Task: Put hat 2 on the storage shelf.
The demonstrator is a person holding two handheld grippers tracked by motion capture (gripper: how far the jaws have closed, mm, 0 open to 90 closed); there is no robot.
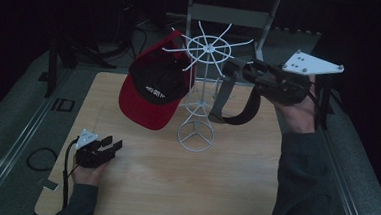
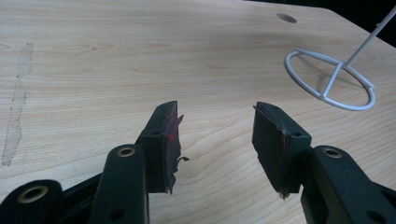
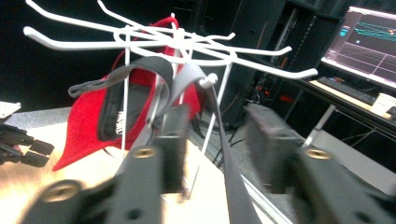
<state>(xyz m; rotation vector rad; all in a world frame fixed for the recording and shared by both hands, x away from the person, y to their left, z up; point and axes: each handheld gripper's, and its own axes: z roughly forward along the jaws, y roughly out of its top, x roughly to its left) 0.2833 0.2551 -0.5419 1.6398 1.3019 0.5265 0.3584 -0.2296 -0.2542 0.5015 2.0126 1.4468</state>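
The grey strap (image 1: 231,97) hangs from one hook of the white wire rack (image 1: 199,88); it is a flat band, grey outside and black inside, and it drops in a long loop beside the rack's pole; the right gripper (image 1: 248,71) is just at its top end, jaws apart, the band passing between them without being pressed; a red cap (image 1: 152,87) with black lining hangs on the rack's other side; the left gripper (image 2: 217,135) rests low over the wooden table (image 1: 224,179), its jaws apart and nothing between them.
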